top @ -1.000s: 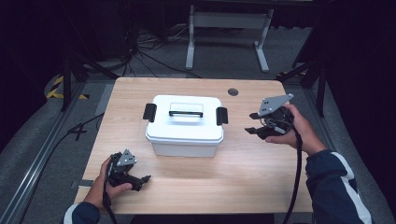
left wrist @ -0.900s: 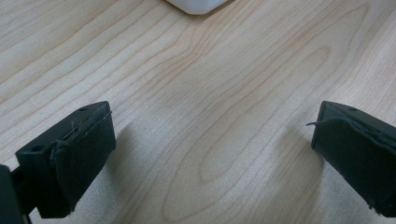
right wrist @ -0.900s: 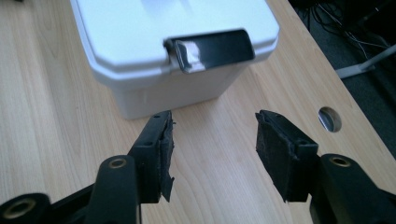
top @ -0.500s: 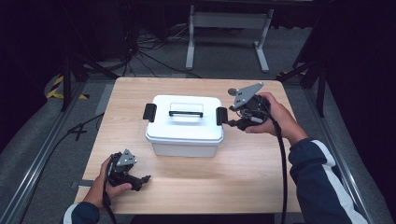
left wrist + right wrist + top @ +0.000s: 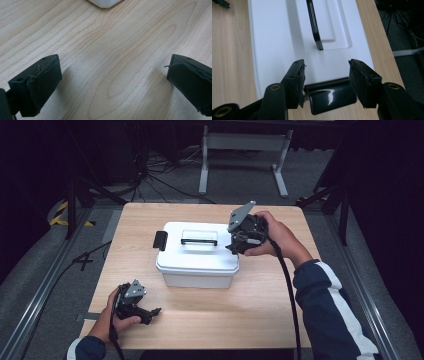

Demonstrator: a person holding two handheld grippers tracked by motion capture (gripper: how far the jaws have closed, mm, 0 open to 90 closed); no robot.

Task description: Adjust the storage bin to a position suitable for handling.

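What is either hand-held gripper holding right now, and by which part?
Nothing yet. The right hand-held gripper is open astride the box's black latch; the left hand-held gripper is open over bare table.

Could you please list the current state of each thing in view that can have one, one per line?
White plastic storage box: lid on, upright on the table.
Black carry handle: folded flat into the lid recess.
Black latch on the box's left end: down against the box.
Black latch on the box's right end: between the right gripper's jaws.
Right gripper: open.
Left gripper: open, over bare wood.
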